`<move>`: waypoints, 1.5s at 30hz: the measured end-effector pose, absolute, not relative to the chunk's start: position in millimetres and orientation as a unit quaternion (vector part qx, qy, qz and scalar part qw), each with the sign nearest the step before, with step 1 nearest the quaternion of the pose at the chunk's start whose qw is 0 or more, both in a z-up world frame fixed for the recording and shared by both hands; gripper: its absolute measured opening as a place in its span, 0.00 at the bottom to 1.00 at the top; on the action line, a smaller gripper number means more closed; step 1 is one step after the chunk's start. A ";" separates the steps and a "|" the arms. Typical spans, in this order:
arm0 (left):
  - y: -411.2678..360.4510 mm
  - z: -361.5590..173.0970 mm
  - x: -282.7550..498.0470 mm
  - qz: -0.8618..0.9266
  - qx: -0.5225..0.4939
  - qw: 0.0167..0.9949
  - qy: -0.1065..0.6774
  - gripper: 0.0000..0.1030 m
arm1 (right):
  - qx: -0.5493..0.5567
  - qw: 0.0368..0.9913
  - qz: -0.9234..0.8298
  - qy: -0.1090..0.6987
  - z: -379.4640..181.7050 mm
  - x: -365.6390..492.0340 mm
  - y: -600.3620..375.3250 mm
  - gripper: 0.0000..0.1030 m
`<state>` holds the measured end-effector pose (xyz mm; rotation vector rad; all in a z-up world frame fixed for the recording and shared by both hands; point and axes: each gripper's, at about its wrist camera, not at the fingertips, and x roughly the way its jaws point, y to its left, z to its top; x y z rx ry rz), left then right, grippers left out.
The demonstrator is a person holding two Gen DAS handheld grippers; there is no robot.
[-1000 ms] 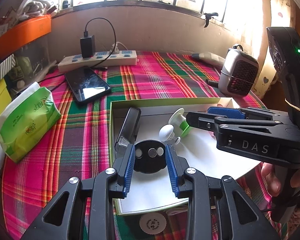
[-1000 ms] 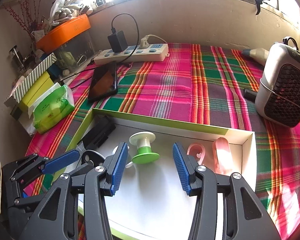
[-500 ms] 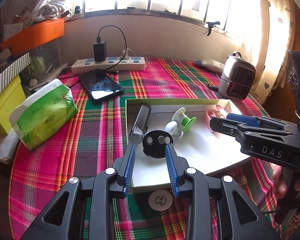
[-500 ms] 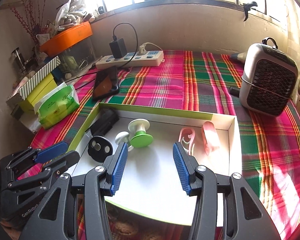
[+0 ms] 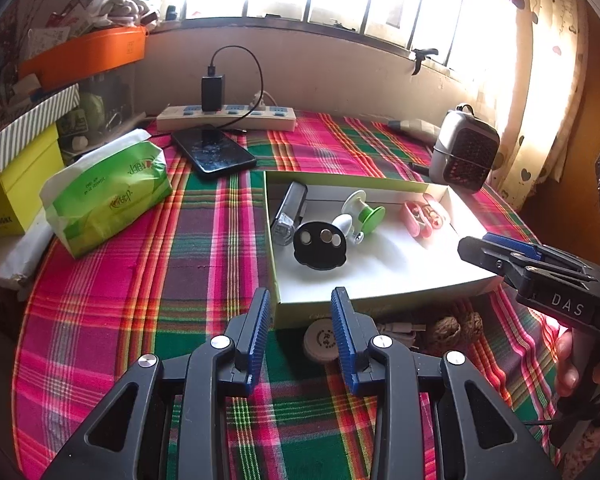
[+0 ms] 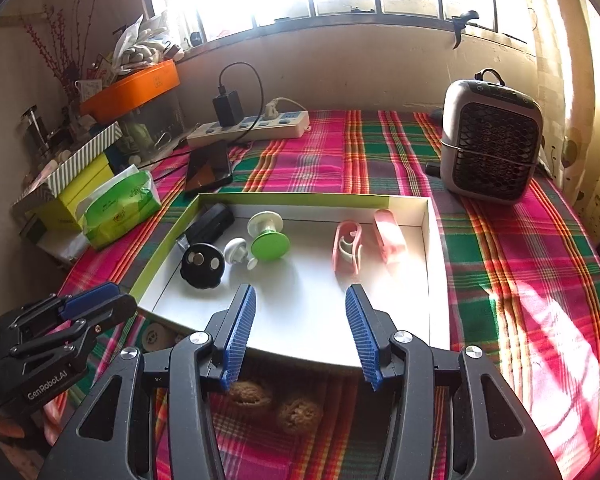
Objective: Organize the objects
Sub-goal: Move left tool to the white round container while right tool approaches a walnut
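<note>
A shallow green-rimmed white box [image 5: 380,294] [image 6: 300,199] sits on the plaid cloth. In it lie a black round disc [image 5: 320,246] [image 6: 202,265], a dark rectangular gadget [image 5: 288,213] [image 6: 210,224], a green and white spool [image 5: 364,210] [image 6: 268,240], a small white knob [image 6: 236,250] and two pink clips [image 5: 422,216] [image 6: 348,246]. My left gripper [image 5: 300,332] is open and empty, just in front of the box's near edge. My right gripper [image 6: 300,328] is open and empty over the box's near edge. Two walnuts [image 6: 274,406] [image 5: 458,326] and a round white cap [image 5: 320,340] lie in front of the box.
A green tissue pack [image 5: 108,192] and a yellow box [image 5: 12,196] are at the left. A phone [image 5: 214,156] and a power strip with charger [image 5: 226,116] lie at the back. A small fan heater [image 6: 490,140] stands at the back right.
Both grippers have pulled back from the box toward the near table edge. The black disc, between the left fingers a second ago, now lies free in the box.
</note>
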<state>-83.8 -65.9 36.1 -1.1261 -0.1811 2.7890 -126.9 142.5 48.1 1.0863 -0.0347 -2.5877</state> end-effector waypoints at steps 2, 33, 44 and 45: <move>-68.6 32.7 -79.0 0.922 -0.375 0.066 -0.066 0.29 | 0.379 0.164 -0.911 -0.015 46.9 -119.9 145.8 0.47; -56.1 5.0 -79.0 0.904 -0.414 0.088 -0.055 0.35 | 0.395 0.143 -0.907 0.014 13.9 -75.9 157.0 0.47; -53.3 5.0 -83.8 0.903 -0.417 0.087 -0.049 0.35 | 0.412 0.145 -0.899 0.037 8.7 -83.5 145.6 0.48; -52.8 4.4 -85.2 0.903 -0.418 0.087 -0.049 0.35 | 0.413 0.143 -0.898 0.041 8.1 -84.6 144.5 0.49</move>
